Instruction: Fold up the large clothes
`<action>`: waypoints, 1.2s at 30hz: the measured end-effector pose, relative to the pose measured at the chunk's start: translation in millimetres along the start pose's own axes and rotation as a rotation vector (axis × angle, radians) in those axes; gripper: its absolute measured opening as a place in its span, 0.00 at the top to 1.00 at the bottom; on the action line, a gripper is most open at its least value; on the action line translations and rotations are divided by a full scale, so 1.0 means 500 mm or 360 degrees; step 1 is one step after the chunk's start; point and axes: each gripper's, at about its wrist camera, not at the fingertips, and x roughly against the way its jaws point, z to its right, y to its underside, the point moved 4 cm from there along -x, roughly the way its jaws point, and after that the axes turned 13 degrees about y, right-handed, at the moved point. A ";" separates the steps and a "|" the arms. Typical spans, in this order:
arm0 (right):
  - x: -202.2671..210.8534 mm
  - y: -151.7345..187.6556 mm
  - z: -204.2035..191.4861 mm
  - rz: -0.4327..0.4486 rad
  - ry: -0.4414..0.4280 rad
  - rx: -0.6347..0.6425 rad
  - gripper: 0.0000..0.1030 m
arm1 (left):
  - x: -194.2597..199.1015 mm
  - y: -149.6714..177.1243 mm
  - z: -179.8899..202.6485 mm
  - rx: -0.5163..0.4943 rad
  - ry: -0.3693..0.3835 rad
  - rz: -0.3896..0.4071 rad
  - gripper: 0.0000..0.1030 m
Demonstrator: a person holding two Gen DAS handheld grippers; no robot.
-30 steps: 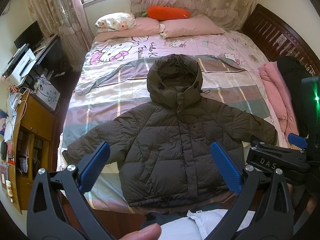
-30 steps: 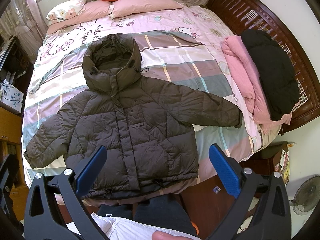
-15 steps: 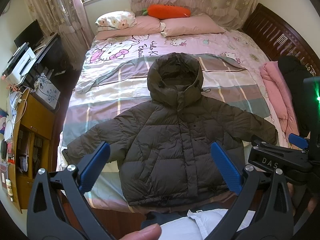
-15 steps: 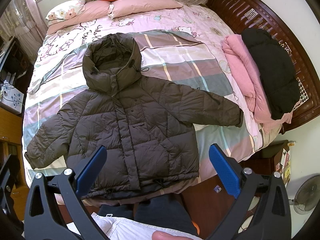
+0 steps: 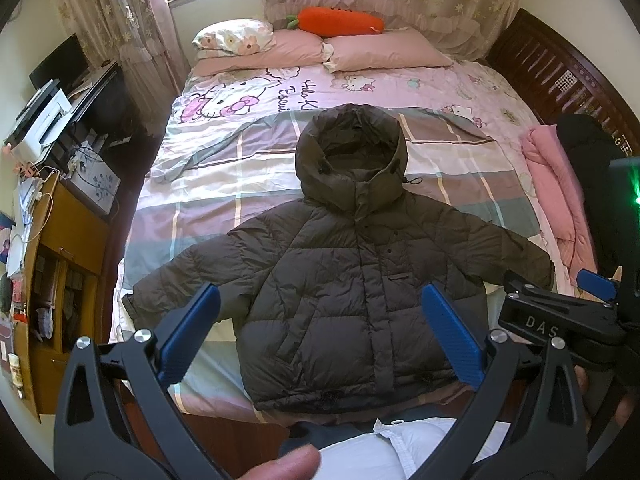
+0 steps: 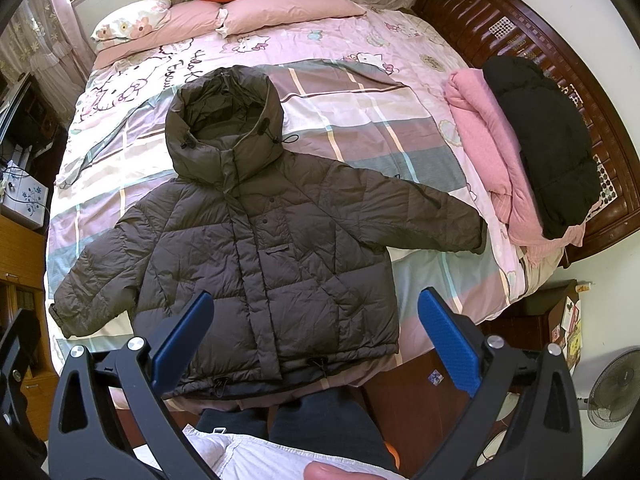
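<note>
A dark olive hooded puffer jacket (image 5: 352, 272) (image 6: 256, 248) lies flat and face up on the bed, both sleeves spread sideways, hood toward the pillows, hem at the near bed edge. My left gripper (image 5: 320, 332) hovers open above the hem, its blue pads wide apart and holding nothing. Over the jacket's lower part my right gripper (image 6: 312, 332) is likewise open and empty. The right tool's black body shows at the right edge of the left wrist view.
A folded pink garment (image 6: 492, 148) with a black jacket (image 6: 548, 140) on it lies at the bed's right side by the dark wooden bed frame (image 6: 520, 28). Pillows and a carrot plush (image 5: 336, 20) sit at the head. A wooden cabinet (image 5: 52, 264) stands left, a fan (image 6: 612, 392) right.
Both grippers have eased slightly downward and toward the jacket, still open. The jacket has not moved.
</note>
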 end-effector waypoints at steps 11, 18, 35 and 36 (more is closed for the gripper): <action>-0.009 0.005 -0.014 -0.0012 -0.0015 0.0016 0.01 | -0.007 0.008 0.003 -0.0007 0.0050 0.0053 0.02; -0.023 -0.006 0.035 0.0146 -0.0102 -0.0098 0.01 | -0.059 0.015 -0.012 0.0073 0.0099 -0.0036 0.02; -0.737 0.168 0.596 -0.0608 -0.0514 -0.1583 0.15 | -0.606 0.135 0.211 0.0042 0.0079 -0.0656 0.40; -0.789 0.160 0.613 -0.0603 -0.0557 -0.1625 0.16 | -0.649 0.148 0.223 0.0093 0.0067 -0.0660 0.33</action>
